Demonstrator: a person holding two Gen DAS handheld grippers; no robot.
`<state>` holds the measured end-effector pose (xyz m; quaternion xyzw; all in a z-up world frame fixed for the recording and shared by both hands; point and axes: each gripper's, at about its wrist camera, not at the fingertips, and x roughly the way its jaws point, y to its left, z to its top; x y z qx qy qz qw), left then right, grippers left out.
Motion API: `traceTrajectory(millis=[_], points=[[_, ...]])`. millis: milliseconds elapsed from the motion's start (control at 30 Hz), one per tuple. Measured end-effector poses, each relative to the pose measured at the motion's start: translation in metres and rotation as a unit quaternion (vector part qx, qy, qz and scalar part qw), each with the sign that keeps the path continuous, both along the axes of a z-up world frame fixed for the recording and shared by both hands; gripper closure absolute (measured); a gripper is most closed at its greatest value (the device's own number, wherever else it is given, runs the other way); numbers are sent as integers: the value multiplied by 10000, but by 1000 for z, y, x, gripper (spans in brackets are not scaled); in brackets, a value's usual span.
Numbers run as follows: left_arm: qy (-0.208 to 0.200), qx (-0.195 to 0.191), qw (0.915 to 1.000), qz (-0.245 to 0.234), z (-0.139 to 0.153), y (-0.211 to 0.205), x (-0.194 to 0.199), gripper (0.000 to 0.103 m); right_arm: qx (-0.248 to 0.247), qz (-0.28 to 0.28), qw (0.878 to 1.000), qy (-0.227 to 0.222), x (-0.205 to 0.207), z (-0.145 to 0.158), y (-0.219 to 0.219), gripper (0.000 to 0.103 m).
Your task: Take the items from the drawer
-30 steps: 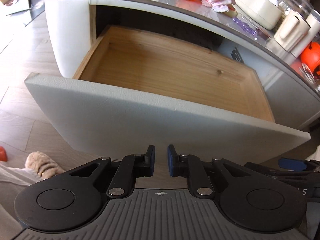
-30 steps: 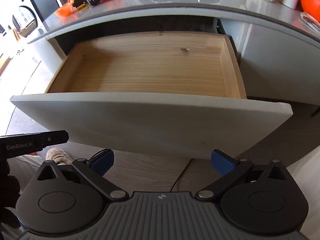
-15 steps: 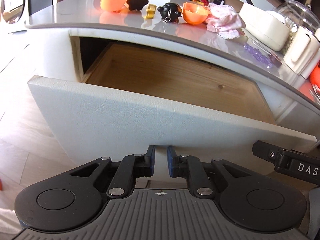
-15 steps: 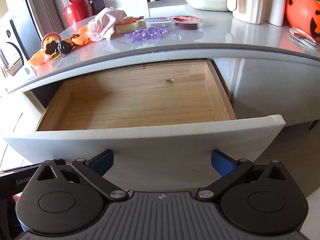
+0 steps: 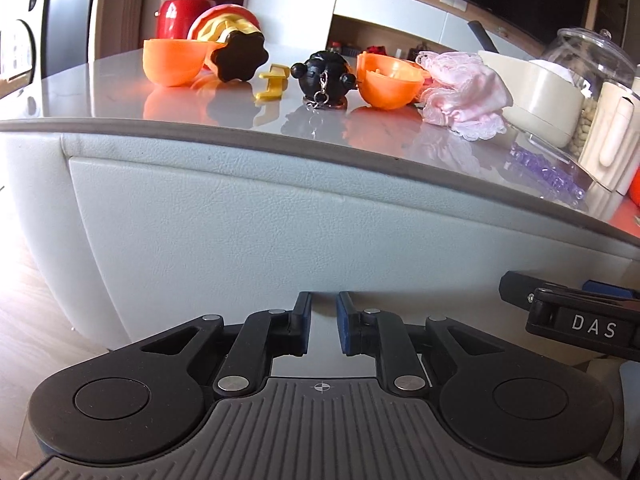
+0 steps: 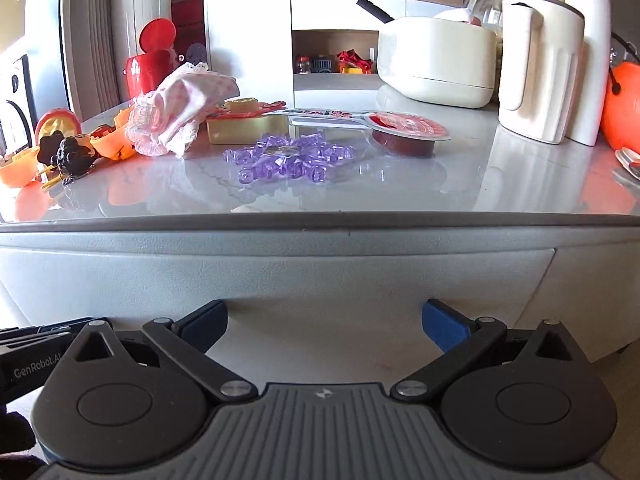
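Observation:
The white padded drawer front [image 5: 240, 232] sits flush with the cabinet under the grey countertop [image 5: 120, 92], so the drawer is closed and its inside is hidden. My left gripper [image 5: 323, 322] is close to the panel's lower edge, its blue pads nearly together with nothing between them. My right gripper [image 6: 325, 322] stands open, its fingers spread wide near the same drawer front [image 6: 280, 276]. On the countertop [image 6: 520, 184] lie orange shell halves [image 5: 172, 62], a black toy figure [image 5: 323, 76], a pink cloth [image 5: 460, 88] and purple beads [image 6: 290, 158].
A cream pot [image 6: 436, 60], a cream jug [image 6: 540, 68] and a glass jar [image 5: 588, 56] stand at the back right of the counter. A red roll [image 6: 404, 132] lies beside the beads. The right gripper's body [image 5: 580, 320] shows at the left view's right edge. Wood floor lies left.
The drawer, open and empty one second ago, has slid in and now sits closed. Both grippers moved forward and lower with its front. Neither gripper changed its opening.

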<state>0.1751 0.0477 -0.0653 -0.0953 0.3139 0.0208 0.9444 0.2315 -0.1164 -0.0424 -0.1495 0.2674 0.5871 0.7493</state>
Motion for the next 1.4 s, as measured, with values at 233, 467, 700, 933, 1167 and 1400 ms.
traceTrajectory(millis=[233,467,700,933,1167,1400], points=[[-53,142,9999,-7,-1,-8,2,87,125,-32,9999,0,0,-4,-1,0],[-296,578,9979,67,-6,-24,-4,88,-514,85,9949,867,21,-24,14,0],[-180,764,9969,108,-4,-28,-7,87,-1296,-182,9839,1213,50,-46,27,0],[-20,393,9988,279,64,-23,-52,87,-845,521,9944,365,-6,27,-22,0],[143,561,9983,-52,75,-40,-163,87,-634,539,9935,780,-19,70,-131,0],[-214,878,9951,-411,84,-66,-206,85,-414,261,9986,218,-28,65,-197,0]])
